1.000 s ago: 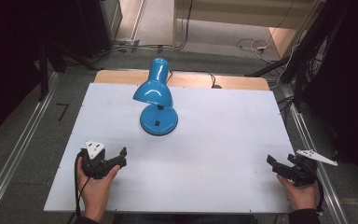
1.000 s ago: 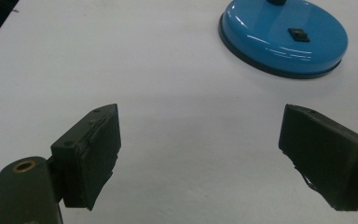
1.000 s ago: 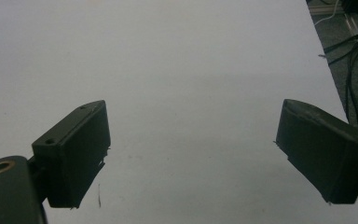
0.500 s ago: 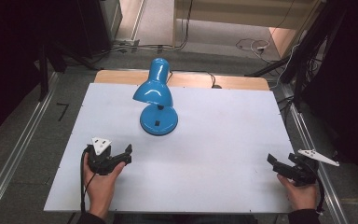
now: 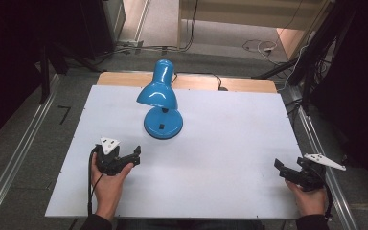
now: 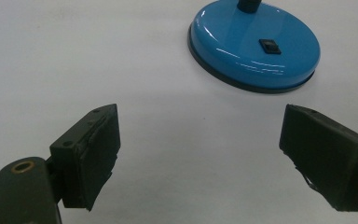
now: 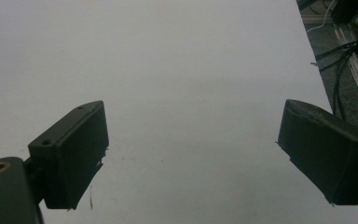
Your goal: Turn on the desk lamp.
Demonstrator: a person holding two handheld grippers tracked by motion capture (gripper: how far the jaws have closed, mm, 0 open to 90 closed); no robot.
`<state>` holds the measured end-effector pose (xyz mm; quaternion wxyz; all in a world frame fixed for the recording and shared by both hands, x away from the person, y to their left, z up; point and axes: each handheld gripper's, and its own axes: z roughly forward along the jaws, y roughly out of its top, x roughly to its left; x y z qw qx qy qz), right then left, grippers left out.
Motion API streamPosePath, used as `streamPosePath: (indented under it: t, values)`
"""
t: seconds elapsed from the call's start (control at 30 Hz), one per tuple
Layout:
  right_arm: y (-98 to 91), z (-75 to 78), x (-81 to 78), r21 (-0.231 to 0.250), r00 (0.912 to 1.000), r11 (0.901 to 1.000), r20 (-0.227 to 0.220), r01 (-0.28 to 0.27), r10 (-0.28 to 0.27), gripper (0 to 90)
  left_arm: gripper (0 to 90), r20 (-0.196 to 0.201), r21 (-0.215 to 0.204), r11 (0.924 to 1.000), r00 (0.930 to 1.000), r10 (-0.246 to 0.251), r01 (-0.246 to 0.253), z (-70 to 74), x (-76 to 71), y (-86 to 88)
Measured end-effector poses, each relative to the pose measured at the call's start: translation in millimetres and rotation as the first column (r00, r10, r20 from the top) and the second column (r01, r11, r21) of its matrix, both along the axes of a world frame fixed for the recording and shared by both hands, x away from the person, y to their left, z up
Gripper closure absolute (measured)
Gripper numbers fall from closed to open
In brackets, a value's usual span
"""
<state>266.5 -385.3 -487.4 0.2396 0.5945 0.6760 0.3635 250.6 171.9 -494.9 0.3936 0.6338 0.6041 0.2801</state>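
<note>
A blue desk lamp (image 5: 160, 108) stands on the white table top (image 5: 230, 134), left of centre towards the back, its shade (image 5: 157, 93) tilted over its round base (image 5: 163, 124). The base (image 6: 254, 44) has a small black switch (image 6: 270, 45) on top. My left gripper (image 5: 133, 157) is held low near the front left, open and empty, pointing at the base from a short way off. In the left gripper view its jaws (image 6: 200, 126) stand wide apart. My right gripper (image 5: 281, 170) is open at the front right edge, over bare table (image 7: 191, 121).
A strip of wooden board (image 5: 239, 84) shows behind the white top, with the lamp's black cable (image 5: 218, 84) running off it. Metal rails (image 5: 14, 167) run along the floor on both sides. Dark equipment and cables (image 5: 316, 62) lie beyond the right edge.
My left gripper has moved a little forward and to the right, closer to the lamp's base. The right gripper has stayed almost still.
</note>
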Motion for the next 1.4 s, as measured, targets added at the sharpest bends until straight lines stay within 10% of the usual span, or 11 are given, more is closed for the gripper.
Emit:
streamPosePath:
  t: [1.4]
  values:
    - [-0.7, -1.9, 0.9, 0.011, 0.9999, 0.9999, -0.012, -0.003, 0.003, 7.1, 13.6, -0.003, -0.061, 0.9967, 0.9985, -0.055, 0.055, 5.5, 34.0, -26.9]
